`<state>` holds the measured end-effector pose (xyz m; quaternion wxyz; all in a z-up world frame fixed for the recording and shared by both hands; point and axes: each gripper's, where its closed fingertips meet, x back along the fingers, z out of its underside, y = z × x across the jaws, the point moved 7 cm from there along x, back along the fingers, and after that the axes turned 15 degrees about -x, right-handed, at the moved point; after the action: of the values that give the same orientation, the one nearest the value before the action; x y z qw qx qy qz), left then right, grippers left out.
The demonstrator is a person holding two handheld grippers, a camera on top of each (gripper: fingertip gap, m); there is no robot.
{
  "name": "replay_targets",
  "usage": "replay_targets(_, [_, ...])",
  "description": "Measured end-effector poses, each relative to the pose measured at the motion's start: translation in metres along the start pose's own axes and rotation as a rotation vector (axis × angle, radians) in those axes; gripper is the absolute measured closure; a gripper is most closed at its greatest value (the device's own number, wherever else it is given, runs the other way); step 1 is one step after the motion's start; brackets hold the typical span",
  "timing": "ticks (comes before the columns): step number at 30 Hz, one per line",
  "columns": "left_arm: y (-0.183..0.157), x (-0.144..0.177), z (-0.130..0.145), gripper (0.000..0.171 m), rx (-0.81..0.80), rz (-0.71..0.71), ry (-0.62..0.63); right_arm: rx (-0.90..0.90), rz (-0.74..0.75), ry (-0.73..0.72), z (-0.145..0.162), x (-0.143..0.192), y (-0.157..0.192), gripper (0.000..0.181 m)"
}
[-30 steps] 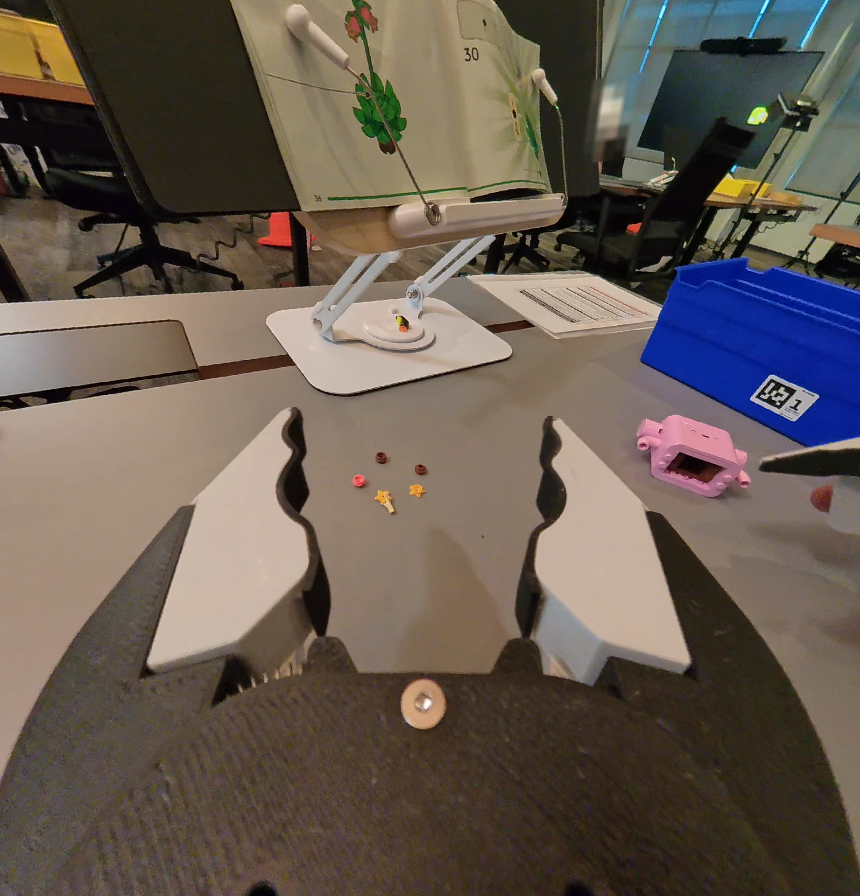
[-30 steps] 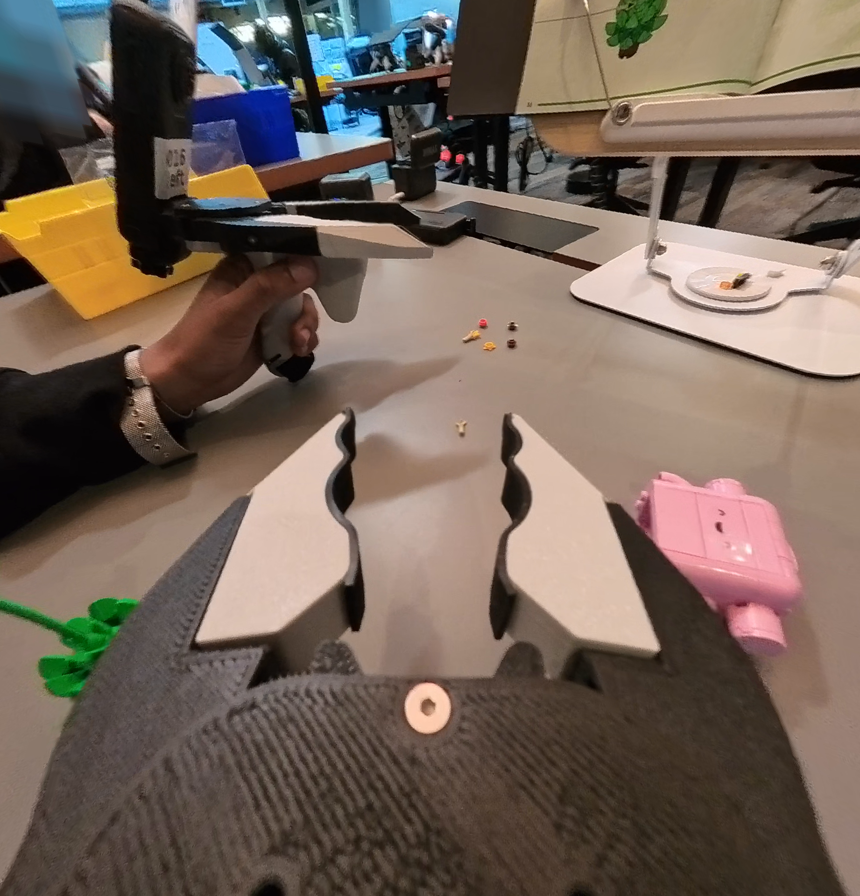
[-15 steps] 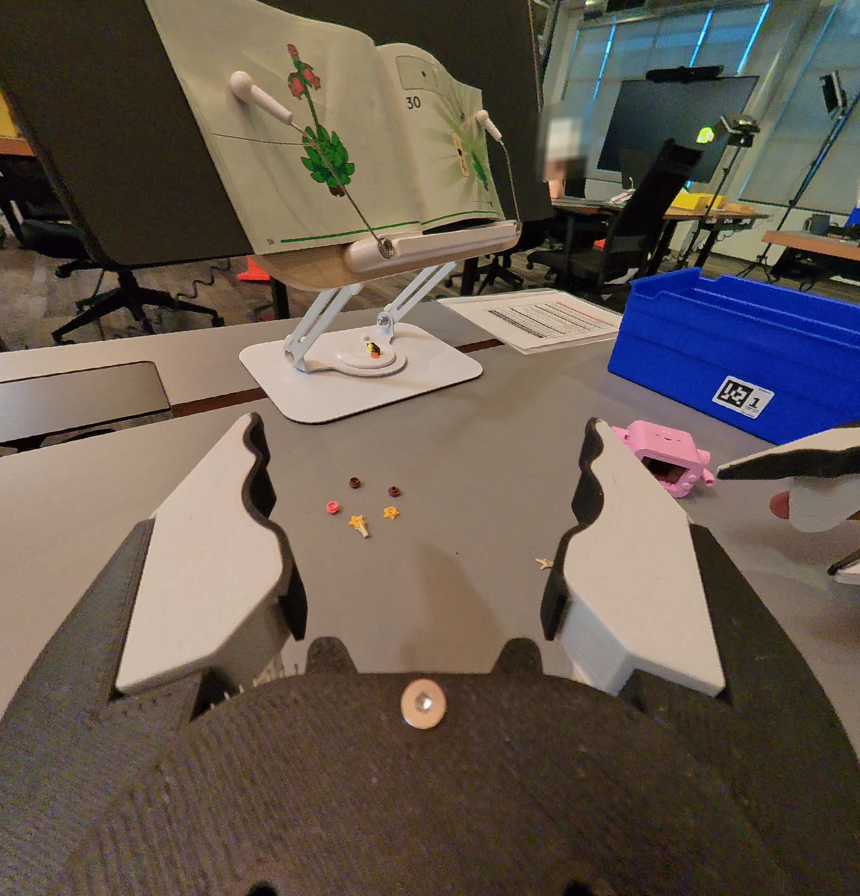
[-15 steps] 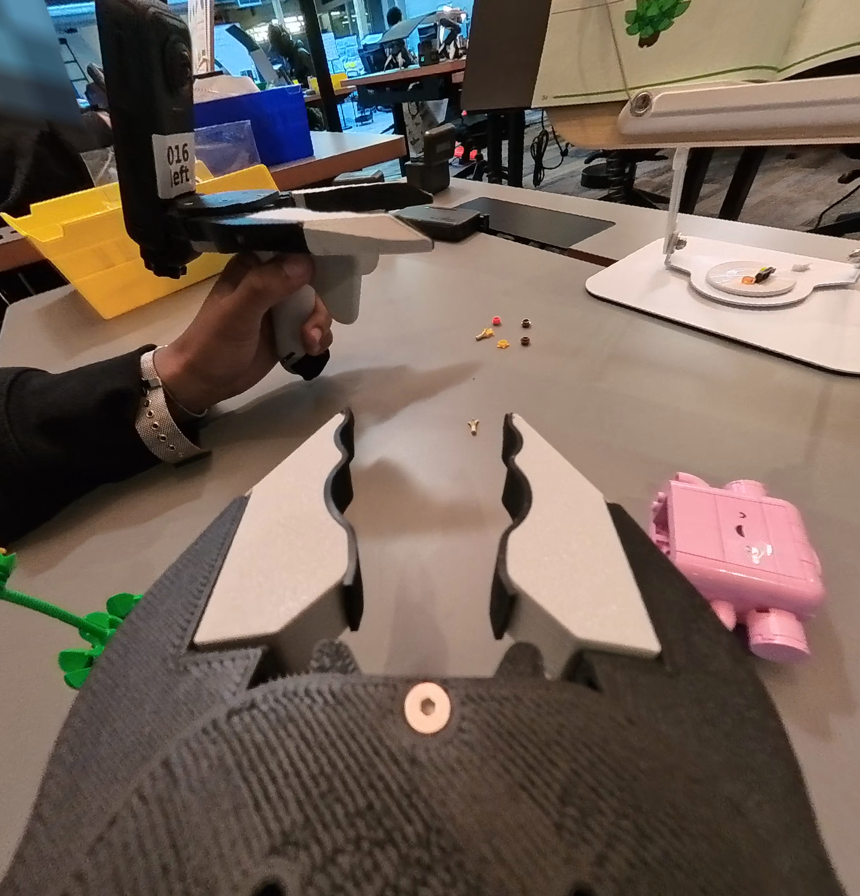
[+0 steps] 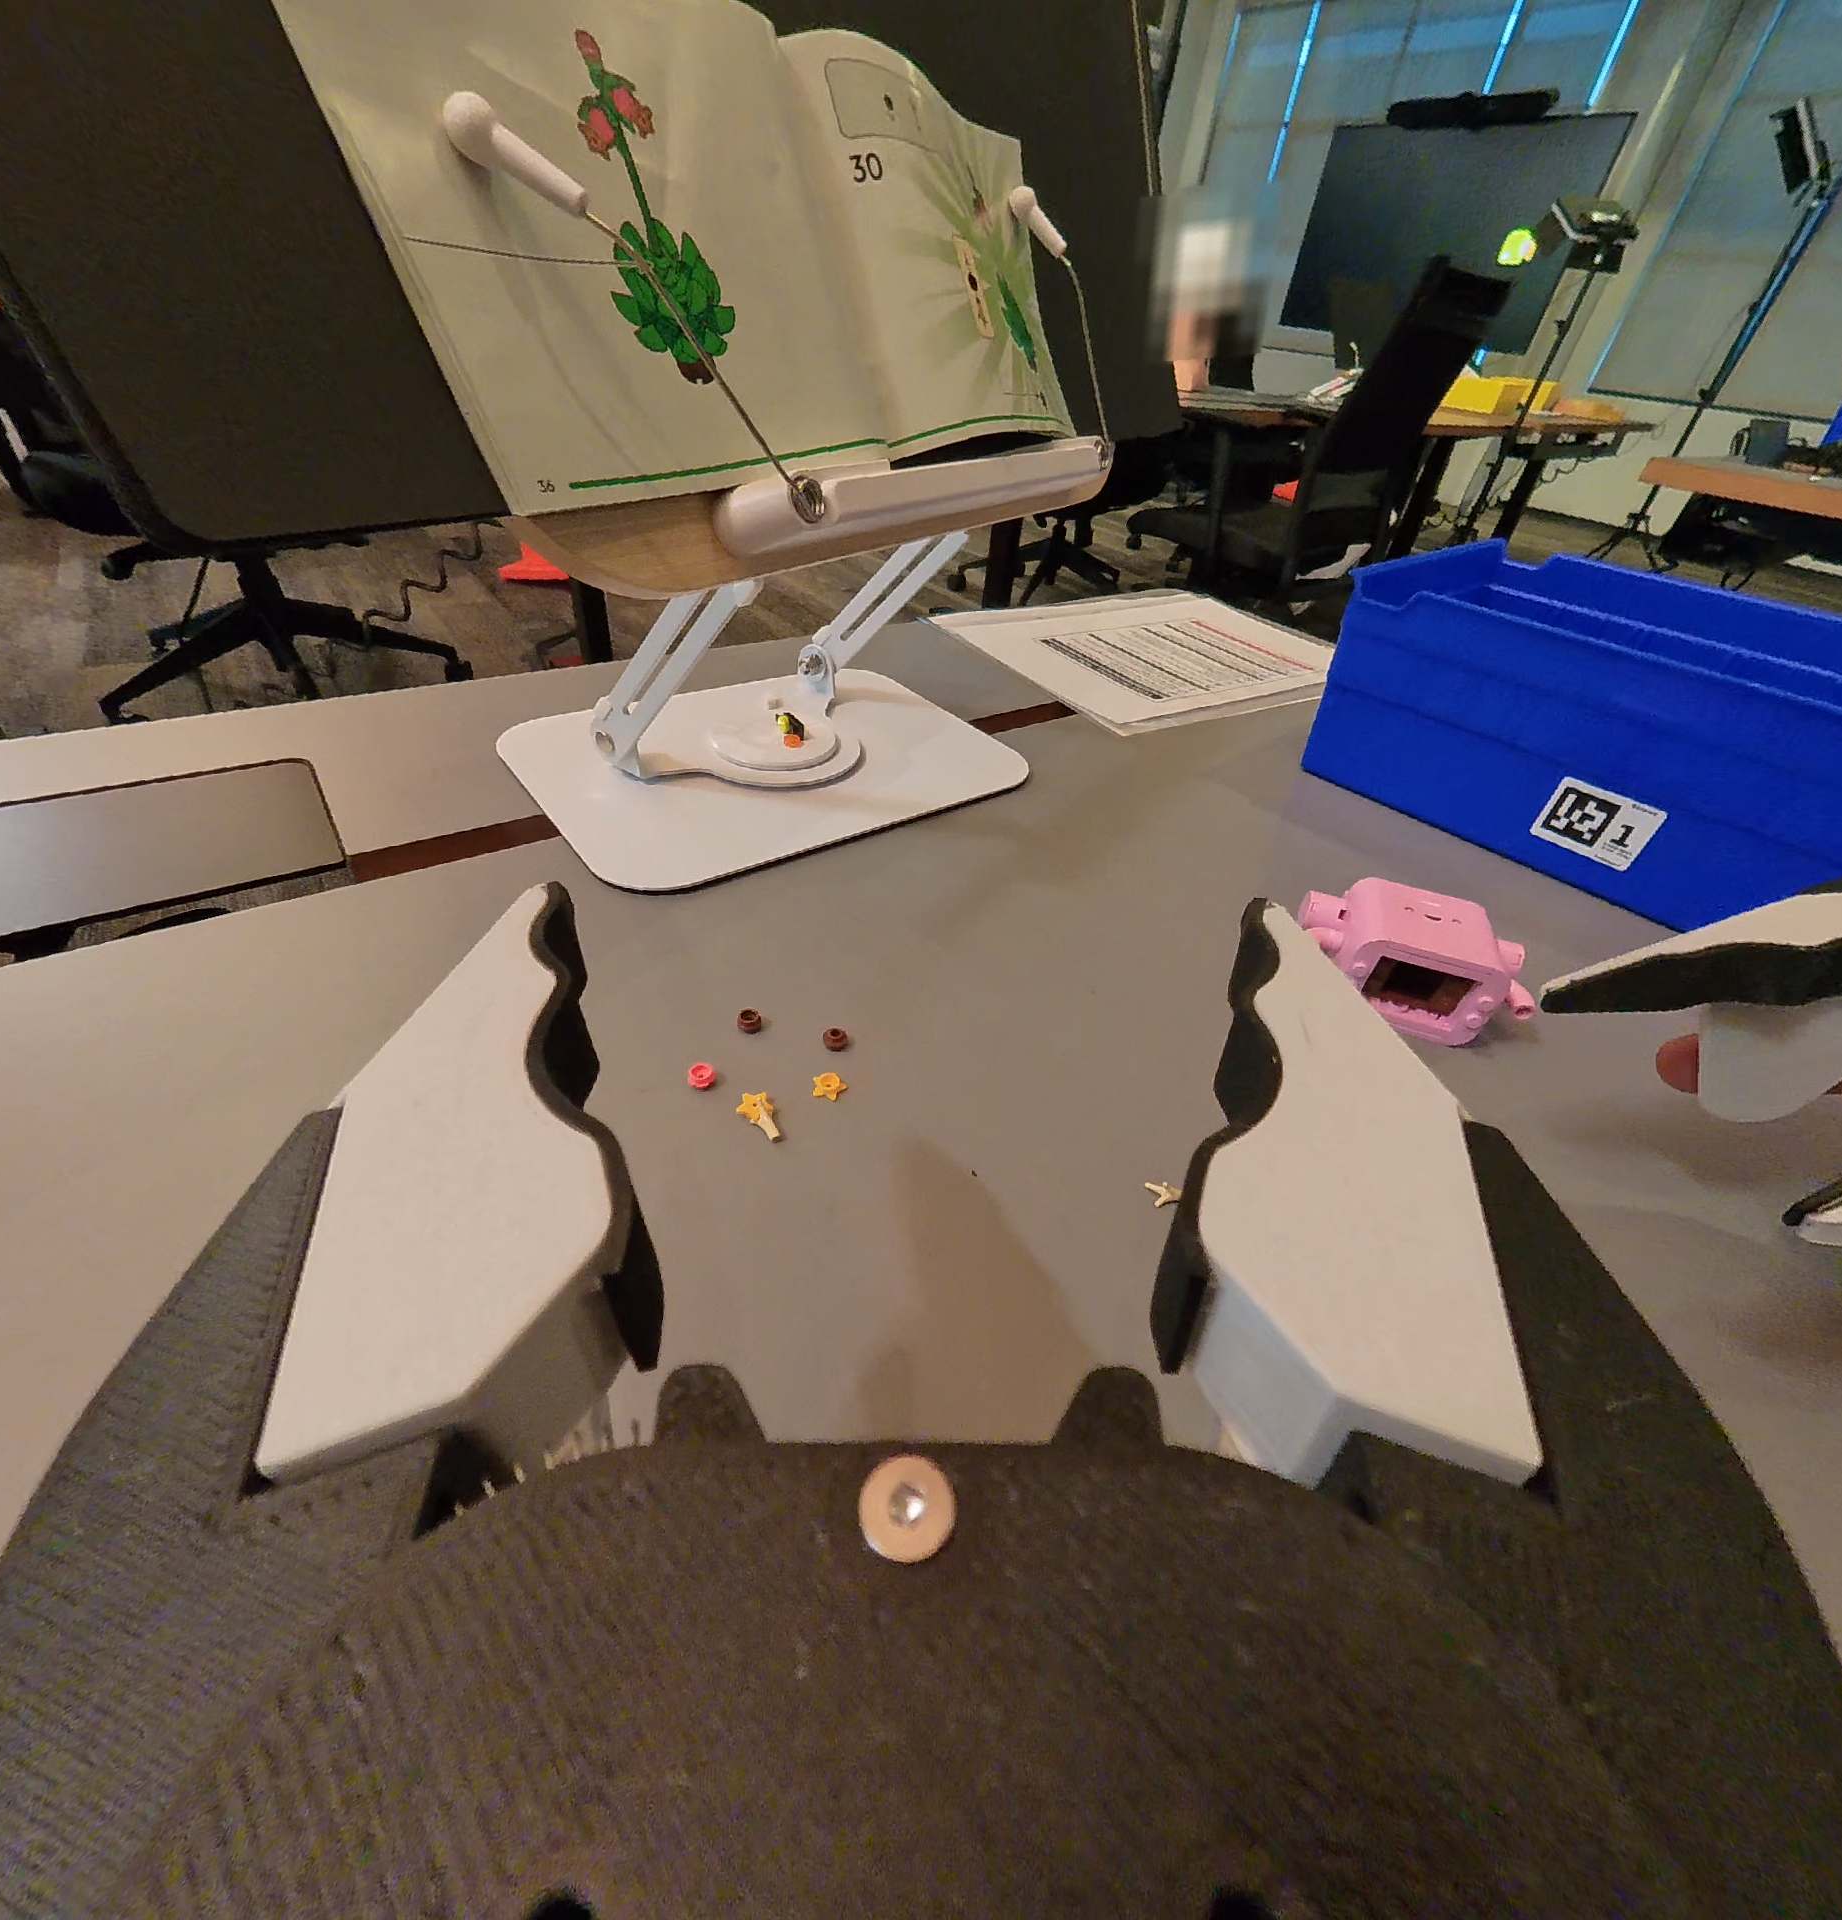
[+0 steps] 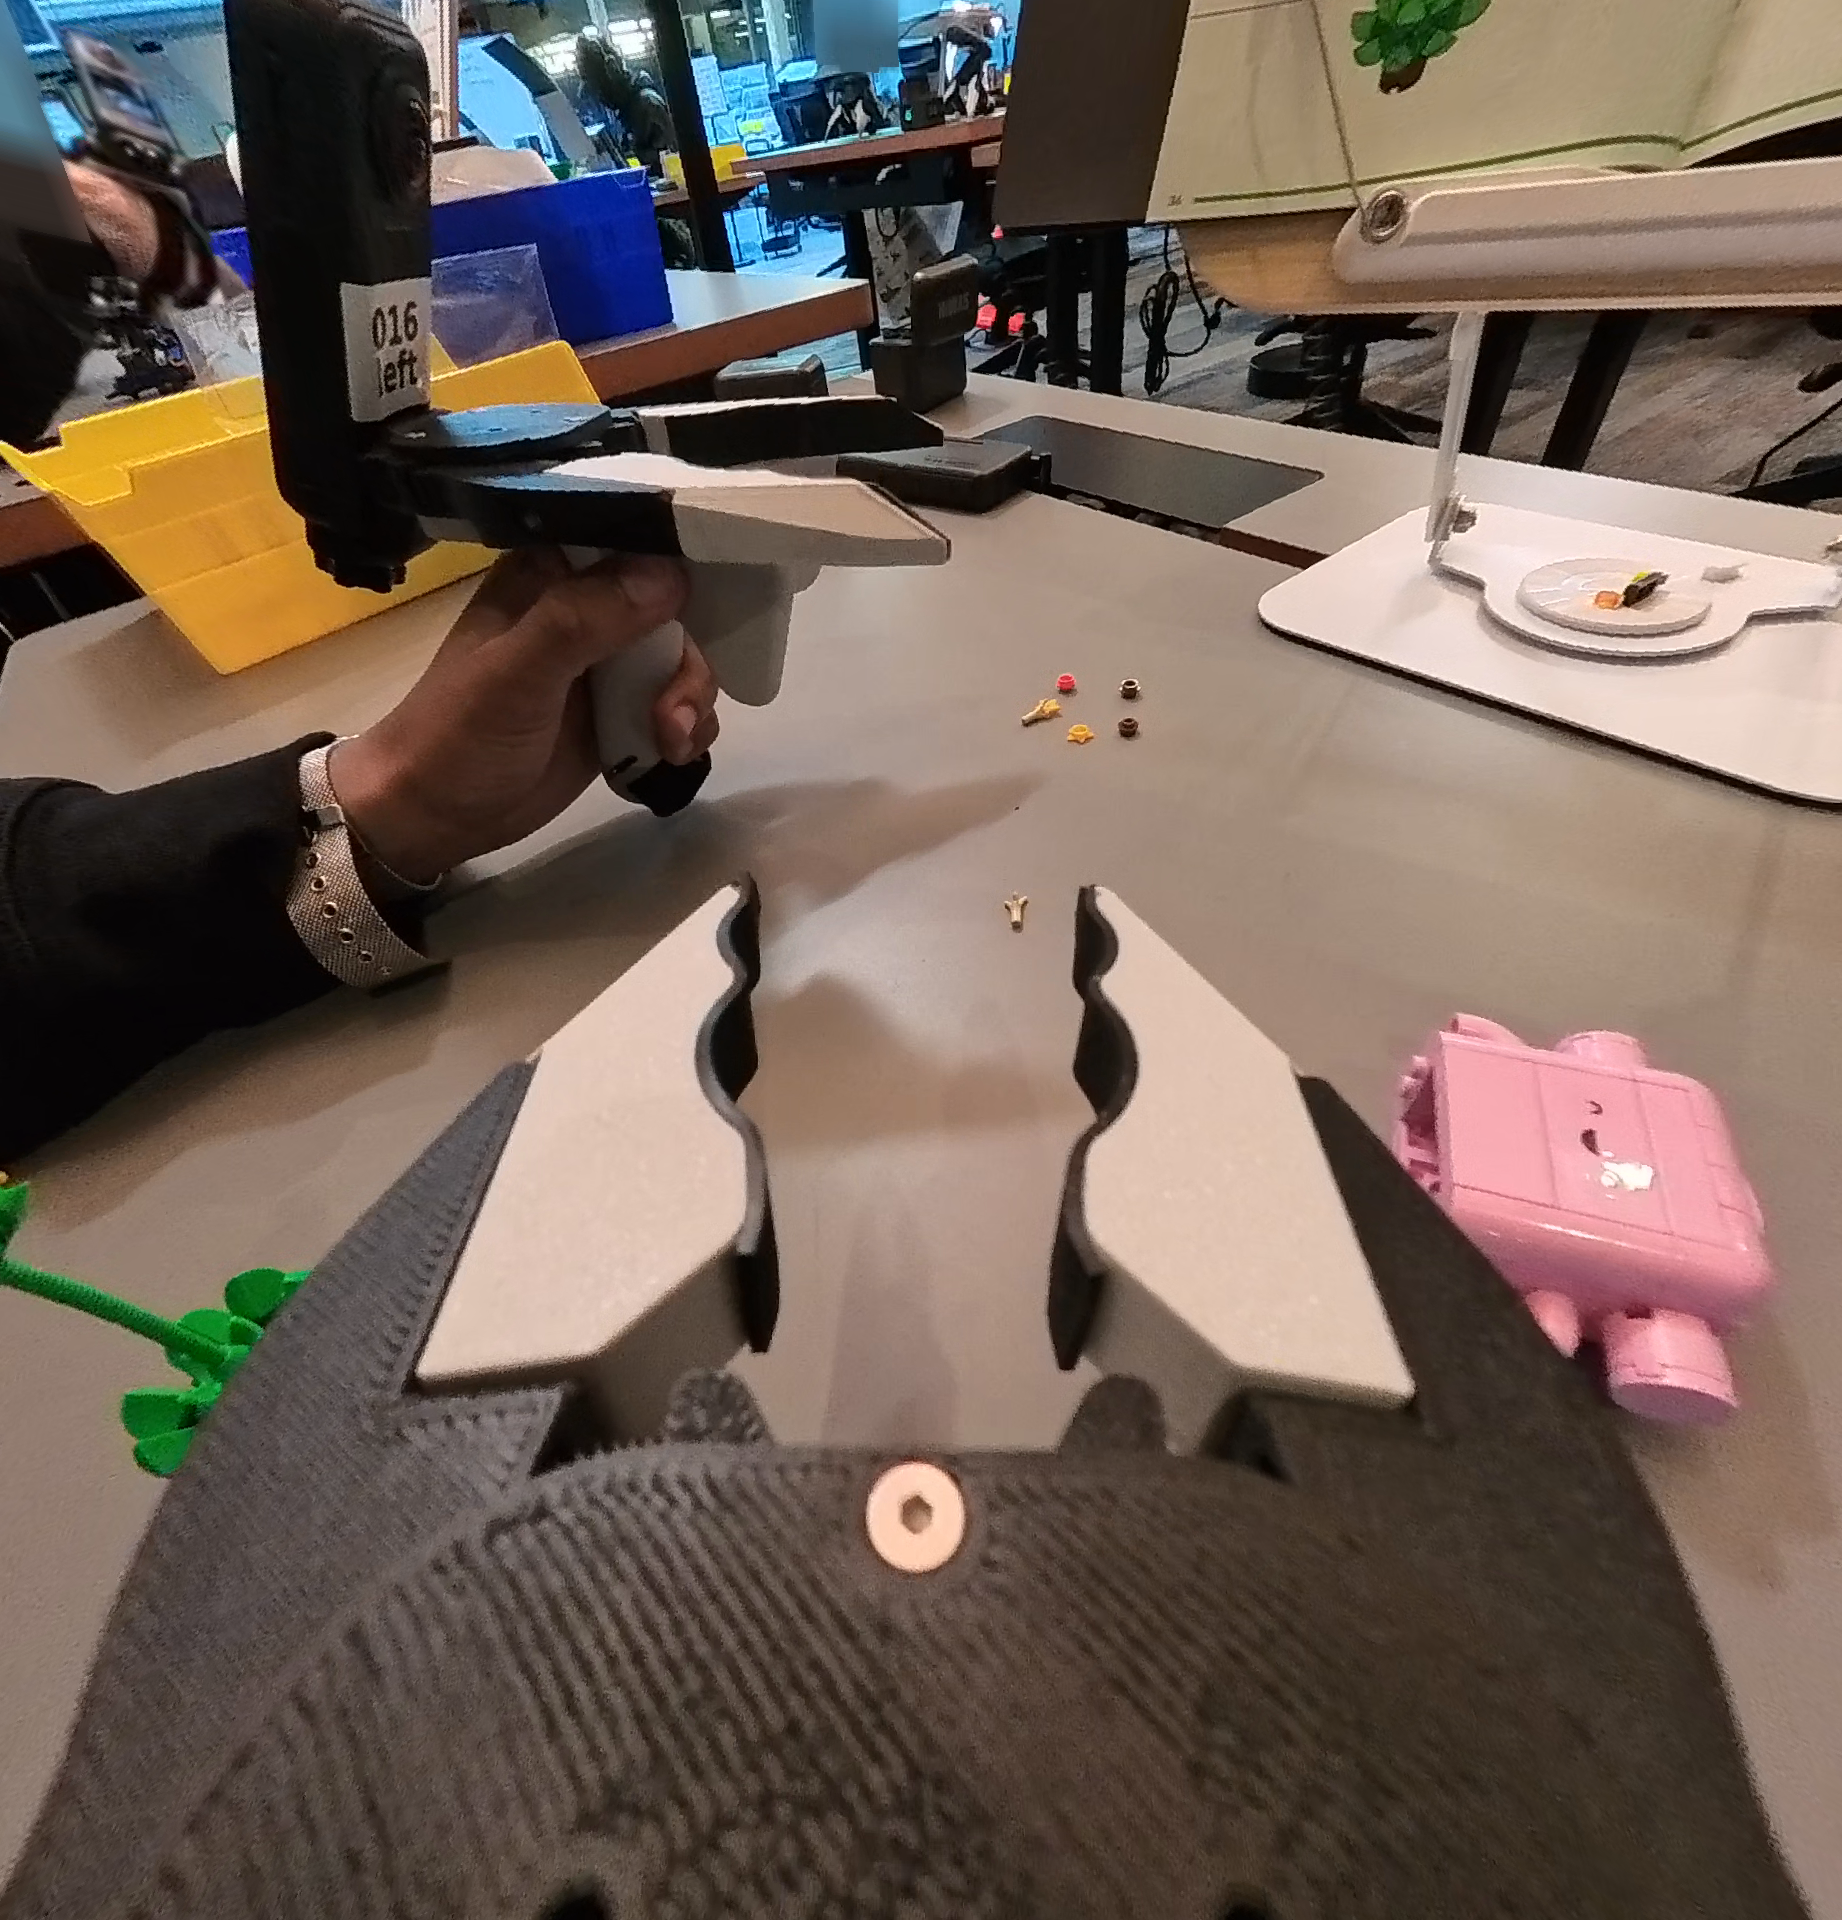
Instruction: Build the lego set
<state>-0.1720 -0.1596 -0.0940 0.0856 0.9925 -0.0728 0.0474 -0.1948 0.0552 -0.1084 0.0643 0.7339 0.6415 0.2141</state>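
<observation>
Between the spread jaws of the left gripper (image 5: pixel 901 1039), loose studs (image 5: pixel 751 1022) are framed — right gripper (image 6: pixel 917 997) likewise spread, empty; a fine pinch is judged next.

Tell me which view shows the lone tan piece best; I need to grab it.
The right wrist view: the tan piece lies in the open on the table, just ahead of the right gripper. In the left wrist view, it sits partly hidden against a finger.
</observation>
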Motion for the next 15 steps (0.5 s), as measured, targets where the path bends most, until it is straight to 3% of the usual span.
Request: replay_targets(15, [-0.0014, -0.0013, 0.0011, 0.052, -0.01, 0.002, 0.007, 0.002, 0.004, 0.009, 0.0005, -0.0011, -0.0002, 0.123])
